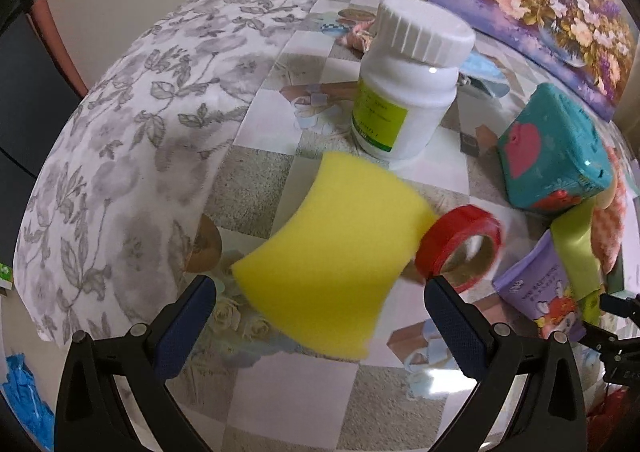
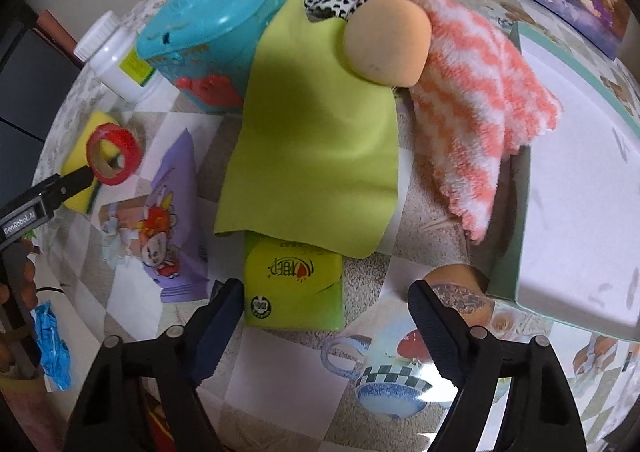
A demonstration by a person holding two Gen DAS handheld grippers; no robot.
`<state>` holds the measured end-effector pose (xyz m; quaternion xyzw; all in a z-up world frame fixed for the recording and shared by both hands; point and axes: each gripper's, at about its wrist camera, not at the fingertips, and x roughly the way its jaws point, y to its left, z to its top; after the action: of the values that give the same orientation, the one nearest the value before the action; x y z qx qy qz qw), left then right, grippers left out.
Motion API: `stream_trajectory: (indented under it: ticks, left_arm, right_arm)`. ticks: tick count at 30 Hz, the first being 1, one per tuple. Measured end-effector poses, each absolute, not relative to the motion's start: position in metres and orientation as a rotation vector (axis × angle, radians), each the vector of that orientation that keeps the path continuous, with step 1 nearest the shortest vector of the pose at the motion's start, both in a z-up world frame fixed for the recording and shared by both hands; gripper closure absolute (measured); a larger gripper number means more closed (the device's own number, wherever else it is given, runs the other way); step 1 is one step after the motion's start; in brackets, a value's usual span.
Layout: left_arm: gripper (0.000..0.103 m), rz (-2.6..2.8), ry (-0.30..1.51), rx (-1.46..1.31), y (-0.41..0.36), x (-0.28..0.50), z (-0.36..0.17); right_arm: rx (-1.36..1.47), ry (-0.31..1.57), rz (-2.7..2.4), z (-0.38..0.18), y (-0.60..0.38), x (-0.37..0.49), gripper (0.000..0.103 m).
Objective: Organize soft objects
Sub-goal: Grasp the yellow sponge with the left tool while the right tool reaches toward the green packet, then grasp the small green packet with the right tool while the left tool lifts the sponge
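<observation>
yellow sponge (image 1: pixel 332 264) flat, long axis diagonal

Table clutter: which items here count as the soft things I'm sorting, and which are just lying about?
Soft, for the job:
yellow sponge
green cloth
pink striped towel
beige foam ball
spotted fabric piece

Just lying about:
white bottle
red tape roll
teal container
purple packet
green tissue pack
</observation>
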<state>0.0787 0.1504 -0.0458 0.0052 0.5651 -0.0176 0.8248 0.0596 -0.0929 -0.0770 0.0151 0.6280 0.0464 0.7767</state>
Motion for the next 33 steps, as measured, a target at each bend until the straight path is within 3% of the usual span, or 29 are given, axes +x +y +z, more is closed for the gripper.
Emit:
stream_trajectory:
  ticks: [17, 19, 23, 28, 33]
  left_arm:
    - [0.001, -0.039, 1.213, 0.059, 0.156, 0.088, -0.059]
    - [0.004, -0.038, 1.215, 0.057, 0.157, 0.088, -0.059]
    - [0.027, -0.047, 1.229, 0.039, 0.155, 0.087, -0.059]
    - [0.03, -0.029, 1.242, 0.023, 0.154, 0.083, -0.058]
    - [0.031, -0.008, 1.263, 0.014, 0.153, 0.075, -0.056]
  right_arm:
    - [-0.048, 1.358, 0.085, -0.097, -0.064, 0.078, 0.023]
    - [-0.049, 1.357, 0.084, -0.097, -0.065, 0.078, 0.025]
    - [-0.066, 1.352, 0.074, -0.096, -0.058, 0.076, 0.032]
    - [-0.066, 1.336, 0.074, -0.094, -0.061, 0.069, 0.049]
    - [-0.068, 1.337, 0.08, -0.094, -0.062, 0.063, 0.05]
